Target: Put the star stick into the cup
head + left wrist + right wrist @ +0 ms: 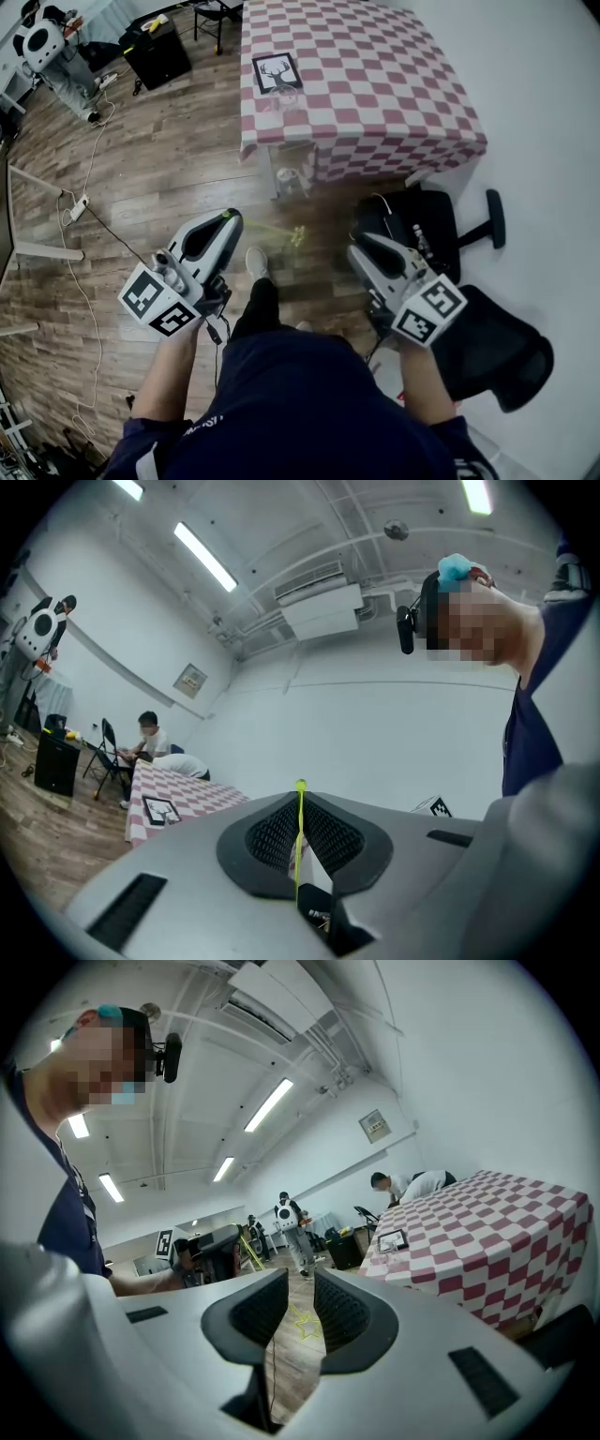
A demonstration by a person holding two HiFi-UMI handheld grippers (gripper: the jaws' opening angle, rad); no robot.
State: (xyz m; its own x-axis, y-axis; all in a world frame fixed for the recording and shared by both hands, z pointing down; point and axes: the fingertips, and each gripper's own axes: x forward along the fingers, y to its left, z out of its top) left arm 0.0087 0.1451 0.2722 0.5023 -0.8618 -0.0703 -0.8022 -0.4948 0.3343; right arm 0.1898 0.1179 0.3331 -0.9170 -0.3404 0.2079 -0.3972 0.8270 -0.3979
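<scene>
Left gripper [228, 218], seen from the head view, is clamped on the thin green star stick [274, 229]. The stick juts forward from the jaw tips, with its star end out over the wooden floor. The right gripper [360, 244] is held beside it, well apart from the stick. The checked table [375, 75] lies ahead, some way off. On it are a deer picture frame [277, 72] and, just beside the frame, what looks like a clear cup [285, 97], though it is faint.

Along the left gripper's own view, the black pads are pressed together on the stick, which rises as a green line between them. The table is small in the distance at the left.

Through the right gripper view, the jaws stand apart with nothing between them. Only the floor and the stick's star show through the gap.

Judging from this, the stick is picked up and firmly held, but the carry to the table is not finished. Reaching the cup, lining the stick up over its mouth and letting it go all remain to be done.
</scene>
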